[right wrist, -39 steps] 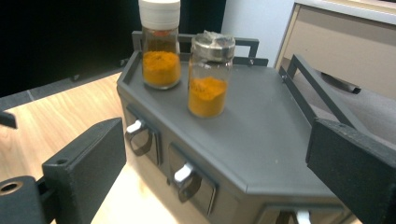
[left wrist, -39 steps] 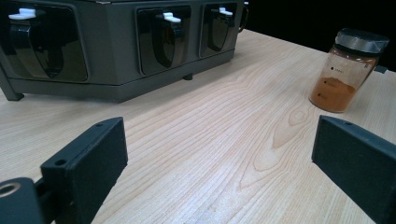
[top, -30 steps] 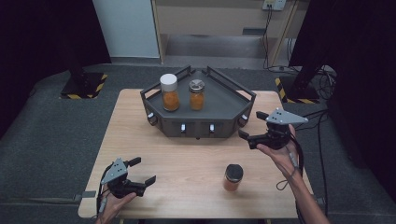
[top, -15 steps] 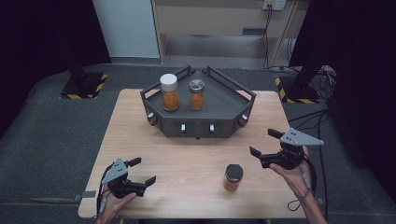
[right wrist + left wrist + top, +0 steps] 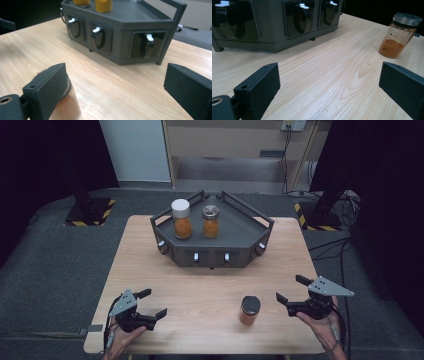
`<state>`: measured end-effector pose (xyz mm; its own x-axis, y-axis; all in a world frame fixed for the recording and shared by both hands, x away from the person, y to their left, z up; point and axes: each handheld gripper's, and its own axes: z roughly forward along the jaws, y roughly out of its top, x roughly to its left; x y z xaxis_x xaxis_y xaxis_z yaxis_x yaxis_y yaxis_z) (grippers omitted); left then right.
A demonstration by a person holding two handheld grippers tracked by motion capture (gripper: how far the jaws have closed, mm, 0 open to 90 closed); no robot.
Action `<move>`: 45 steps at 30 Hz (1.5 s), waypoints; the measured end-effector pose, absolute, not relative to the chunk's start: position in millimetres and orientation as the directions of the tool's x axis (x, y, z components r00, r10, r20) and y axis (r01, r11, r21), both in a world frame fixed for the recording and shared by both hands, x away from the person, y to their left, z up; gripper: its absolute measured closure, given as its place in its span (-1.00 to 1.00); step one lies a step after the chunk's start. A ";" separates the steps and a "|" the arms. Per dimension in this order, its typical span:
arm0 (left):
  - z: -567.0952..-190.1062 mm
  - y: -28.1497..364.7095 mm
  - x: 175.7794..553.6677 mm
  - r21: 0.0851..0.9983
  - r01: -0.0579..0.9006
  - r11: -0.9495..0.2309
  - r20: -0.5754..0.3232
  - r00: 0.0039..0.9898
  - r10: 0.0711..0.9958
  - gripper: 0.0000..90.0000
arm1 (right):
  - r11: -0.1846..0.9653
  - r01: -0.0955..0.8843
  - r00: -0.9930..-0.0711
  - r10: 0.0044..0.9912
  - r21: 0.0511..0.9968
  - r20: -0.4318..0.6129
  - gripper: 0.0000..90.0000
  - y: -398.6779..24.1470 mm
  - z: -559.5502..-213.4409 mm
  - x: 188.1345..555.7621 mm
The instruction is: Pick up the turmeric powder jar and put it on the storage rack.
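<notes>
Now that I have drawn my right gripper [image 5: 293, 293] back from the rack [image 5: 250, 234] with jaws spread, it sits just beside the dark-lidded jar [image 5: 249, 310] on the table [image 5: 200, 290], ready to grasp

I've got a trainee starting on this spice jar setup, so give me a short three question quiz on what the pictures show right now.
1. True or false: the right claw is shut on the dark-lidded jar.
2. How many jars stand on the dark tray? A) one B) two C) three
3. Fill in: the jar on the wooden table lies nearer the ____ claw.

Key
1. False. Its jaws are spread, and the jar stands apart beside the claw.
2. B: the white-lidded jar and the metal-lidded jar.
3. Right; the left claw is open too, at the table's other front corner.
</notes>
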<state>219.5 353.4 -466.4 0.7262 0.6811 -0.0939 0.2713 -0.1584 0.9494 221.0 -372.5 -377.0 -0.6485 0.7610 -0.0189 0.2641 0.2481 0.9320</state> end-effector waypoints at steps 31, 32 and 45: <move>-465.0 351.3 219.3 0.950 0.260 -0.174 -0.078 0.735 0.674 -0.94 | 0.252 0.249 -0.668 0.744 0.935 -0.022 -0.88 -383.2 -425.5 203.9; -464.9 350.9 219.5 0.949 0.260 -0.176 -0.077 0.736 0.673 -0.94 | 0.253 0.247 -0.669 0.742 0.935 -0.024 -0.88 -383.5 -426.3 204.3; -465.0 351.0 219.5 0.950 0.257 -0.176 -0.075 0.737 0.672 -0.94 | 0.252 0.258 -0.669 0.743 0.933 -0.016 -0.88 -383.6 -428.8 206.6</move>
<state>219.5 351.0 -465.0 0.7370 0.6717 -0.0751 0.2570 -0.1758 0.9503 206.6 -383.6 -428.8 -0.6694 0.7427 -0.0160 0.2577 0.2524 0.9327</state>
